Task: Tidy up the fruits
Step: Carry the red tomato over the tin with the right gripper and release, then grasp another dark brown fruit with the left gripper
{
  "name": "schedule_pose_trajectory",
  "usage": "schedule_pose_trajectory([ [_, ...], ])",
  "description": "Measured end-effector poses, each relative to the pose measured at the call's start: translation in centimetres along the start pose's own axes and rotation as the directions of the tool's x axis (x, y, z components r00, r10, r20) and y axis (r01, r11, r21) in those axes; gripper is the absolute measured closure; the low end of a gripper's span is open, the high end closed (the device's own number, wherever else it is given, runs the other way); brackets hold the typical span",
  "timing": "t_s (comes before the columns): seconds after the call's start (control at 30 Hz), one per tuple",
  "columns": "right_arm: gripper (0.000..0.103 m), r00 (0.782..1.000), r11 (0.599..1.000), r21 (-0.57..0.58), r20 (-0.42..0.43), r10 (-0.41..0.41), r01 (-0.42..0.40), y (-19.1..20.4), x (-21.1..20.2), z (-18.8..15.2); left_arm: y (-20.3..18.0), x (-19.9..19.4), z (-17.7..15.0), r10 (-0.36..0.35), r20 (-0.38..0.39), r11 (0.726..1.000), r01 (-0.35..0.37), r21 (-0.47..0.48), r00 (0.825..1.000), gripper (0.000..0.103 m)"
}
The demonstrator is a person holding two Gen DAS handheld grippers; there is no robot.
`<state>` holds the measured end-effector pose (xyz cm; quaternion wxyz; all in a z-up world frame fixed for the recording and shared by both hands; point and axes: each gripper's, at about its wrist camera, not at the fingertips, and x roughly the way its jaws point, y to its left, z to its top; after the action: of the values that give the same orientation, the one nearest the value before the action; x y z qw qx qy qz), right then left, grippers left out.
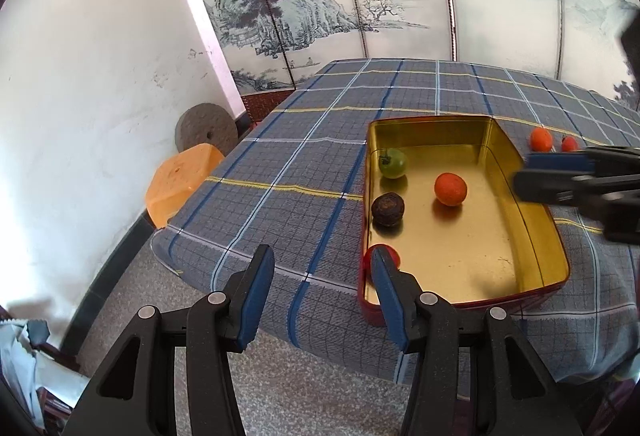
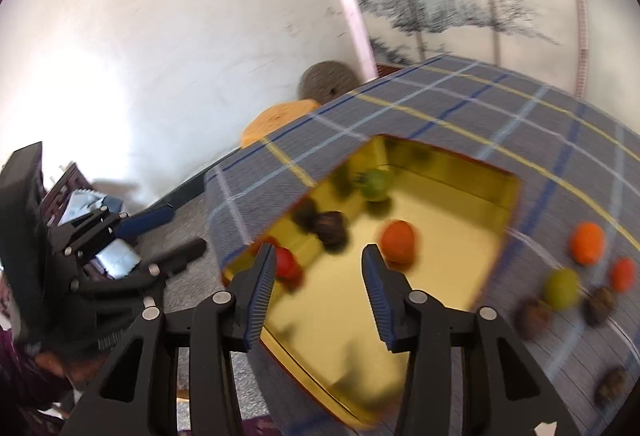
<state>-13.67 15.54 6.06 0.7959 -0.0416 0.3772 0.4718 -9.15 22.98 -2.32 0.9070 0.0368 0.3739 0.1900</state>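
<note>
A gold tin [image 1: 532, 236] with a red outside sits on the plaid cloth. It holds a green fruit [image 1: 393, 163], an orange fruit [image 1: 451, 189], a dark brown fruit [image 1: 387, 209] and a red fruit [image 1: 388, 254] in the near left corner. My left gripper [image 1: 322, 264] is open and empty, low at the tin's near left corner. My right gripper [image 2: 320, 260] is open and empty above the tin [image 2: 460, 260]; it also shows in the left wrist view [image 1: 580, 180]. Several loose fruits lie right of the tin, among them an orange one [image 2: 587, 242] and a green one [image 2: 562, 289].
The plaid-covered table [image 1: 280, 164] ends close in front of my left gripper. An orange stool [image 1: 180, 184] and a round millstone [image 1: 206, 130] stand by the white wall at left. A painted screen stands behind the table.
</note>
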Motion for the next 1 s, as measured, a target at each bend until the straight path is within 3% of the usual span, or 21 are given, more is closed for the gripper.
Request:
schedule_pose_trajectory([
  [0.17,0.049,0.989,0.985,0.111,0.054,-0.14,0.133,-5.7,-5.9,-3.2,-1.4,-0.5,0.5,-0.019,0.008,0.999,0.019,0.034,1.0,0.051],
  [0.27,0.048,0.966,0.952,0.183,0.042,-0.257,0.245,-9.8,-8.8,-5.6,-2.6,-0.8,0.9,-0.044,0.012,0.997,0.043,0.064,0.999,0.051],
  [0.37,0.048,0.934,0.902,0.267,0.018,-0.358,0.341,-13.9,-11.9,-8.6,-4.5,-1.4,1.3,-0.071,0.028,0.99,0.067,0.121,0.997,0.051],
  [0.53,0.043,0.849,0.791,0.339,-0.048,-0.526,0.51,-19.6,-16.1,-13.0,-8.2,-2.1,2.5,-0.175,0.012,0.963,0.169,0.208,0.985,0.051],
  [0.63,0.041,0.821,0.741,0.396,-0.06,-0.568,0.542,-22.5,-18.2,-14.7,-10.4,-2.1,3.6,-0.294,-0.04,0.925,0.295,0.24,0.955,0.051],
  [0.73,0.038,0.813,0.709,0.457,-0.058,-0.579,0.538,-24.8,-19.8,-16.3,-13.0,-1.8,4.9,-0.387,-0.101,0.875,0.4,0.272,0.916,0.051],
  [0.83,0.038,0.82,0.699,0.495,-0.05,-0.57,0.516,-26.1,-20.5,-17.4,-16.2,-1.2,5.8,-0.435,-0.153,0.832,0.461,0.309,0.887,0.051],
  [0.93,0.036,0.827,0.711,0.5,-0.021,-0.561,0.495,-26.2,-21.1,-17.6,-18.6,-0.2,6.7,-0.43,-0.169,0.817,0.462,0.345,0.887,0.051],
  [1.0,0.032,0.832,0.719,0.495,-0.014,-0.554,0.487,-25.9,-21.0,-17.5,-20.0,0.9,7.3,-0.446,-0.193,0.8,0.486,0.352,0.874,0.051],
])
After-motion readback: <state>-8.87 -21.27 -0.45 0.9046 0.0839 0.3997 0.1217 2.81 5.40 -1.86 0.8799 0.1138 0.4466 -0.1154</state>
